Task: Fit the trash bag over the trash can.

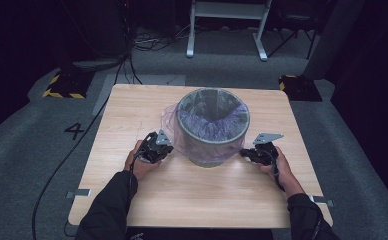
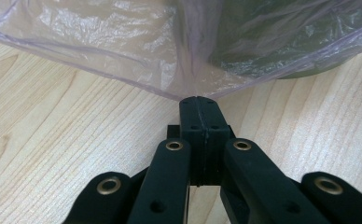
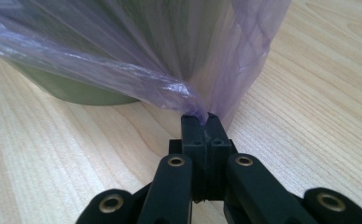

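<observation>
A grey mesh waste bin point(image 1: 212, 128) stands near the middle of the wooden table point(image 1: 132, 110). A thin purple plastic bag point(image 1: 217, 127) lines it and is folded down over the outside of its wall. My left gripper point(image 1: 168, 148) sits low at the bin's left side, its jaws shut on the bag's edge point(image 2: 188, 91). At the bin's right side my right gripper point(image 1: 243, 151) is likewise low, and its jaws pinch a gathered fold of the bag point(image 3: 195, 109). The bin's green-grey wall point(image 3: 72, 88) shows through the film.
Both forearms in dark sleeves come in from the table's near edge. Beyond the table lie a grey carpeted floor, cables point(image 1: 147, 42), a white frame's legs point(image 1: 227, 30) and yellow-black striped blocks point(image 1: 64, 85).
</observation>
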A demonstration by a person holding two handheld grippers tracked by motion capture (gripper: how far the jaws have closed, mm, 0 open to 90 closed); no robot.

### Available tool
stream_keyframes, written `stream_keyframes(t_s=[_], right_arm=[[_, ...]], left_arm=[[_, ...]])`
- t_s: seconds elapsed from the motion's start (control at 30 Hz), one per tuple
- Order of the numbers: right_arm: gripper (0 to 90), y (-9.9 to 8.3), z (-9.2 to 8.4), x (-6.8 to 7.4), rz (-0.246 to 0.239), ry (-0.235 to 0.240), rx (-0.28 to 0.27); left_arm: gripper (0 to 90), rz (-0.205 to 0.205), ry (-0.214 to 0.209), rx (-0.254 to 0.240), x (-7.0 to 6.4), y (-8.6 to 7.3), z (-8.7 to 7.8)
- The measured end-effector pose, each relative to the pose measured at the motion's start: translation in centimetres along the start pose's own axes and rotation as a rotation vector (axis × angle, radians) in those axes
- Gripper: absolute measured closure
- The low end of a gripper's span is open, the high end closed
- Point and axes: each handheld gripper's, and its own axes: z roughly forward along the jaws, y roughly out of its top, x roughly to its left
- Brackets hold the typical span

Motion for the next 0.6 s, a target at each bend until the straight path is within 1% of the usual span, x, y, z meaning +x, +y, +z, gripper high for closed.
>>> stream_keyframes(t_s=[0.07,0.1,0.13,0.17,0.2,0.23,0.27,0.3,0.37,0.43,0.47,0.53,0.6], right_arm=[[90.0,-0.1,0.1,-0.1,0.008,0.0,-0.003],[90.0,0.0,0.1,0.0,0.007,0.0,-0.003],[89.9,0.0,0.1,0.0,0.009,-0.002,-0.003],[89.5,0.0,0.1,0.0,0.011,-0.007,-0.006],[88.7,0.0,0.0,0.1,0.008,-0.009,-0.008],[87.4,0.0,-0.2,0.1,0.004,-0.013,-0.012],[86.0,0.0,-0.4,0.1,0.001,-0.017,-0.018],[83.3,0.0,-0.7,0.1,-0.003,-0.018,-0.031],[76.4,0.1,-1.3,0.1,-0.003,-0.031,-0.048],[67.2,0.1,-1.9,0.1,-0.012,-0.014,-0.063],[61.5,0.1,-2.1,0.2,-0.023,-0.005,-0.061],[50.1,0.1,-2.7,0.3,-0.035,-0.016,-0.059],[40.3,0.0,-3.3,0.5,-0.04,-0.01,-0.075]], left_arm=[[89.2,-0.01,0.008,-0.017,0.0,0.0,-0.1],[85.3,-0.023,0.015,-0.028,0.1,0.0,-0.3],[79.2,-0.034,0.009,-0.043,0.2,0.0,-0.6],[73.6,-0.035,0.0,-0.057,0.1,0.0,-0.8],[70.4,-0.033,0.0,-0.086,0.0,-0.1,-1.1],[64.2,-0.028,0.01,-0.107,-0.2,-0.1,-1.6],[57.7,-0.028,0.01,-0.107,-0.2,-0.1,-1.6],[50.0,-0.042,0.007,-0.126,-0.4,-0.2,-2.3],[41.0,-0.053,0.006,-0.136,-0.8,-0.4,-3.0],[29.1,-0.074,0.013,-0.123,-1.0,-0.6,-3.3],[24.6,-0.086,0.005,-0.116,-1.2,-0.7,-3.5],[21.4,-0.097,0.002,-0.121,-1.5,-1.1,-3.8],[18.2,-0.118,-0.035,-0.134,-1.9,-1.4,-4.0]])
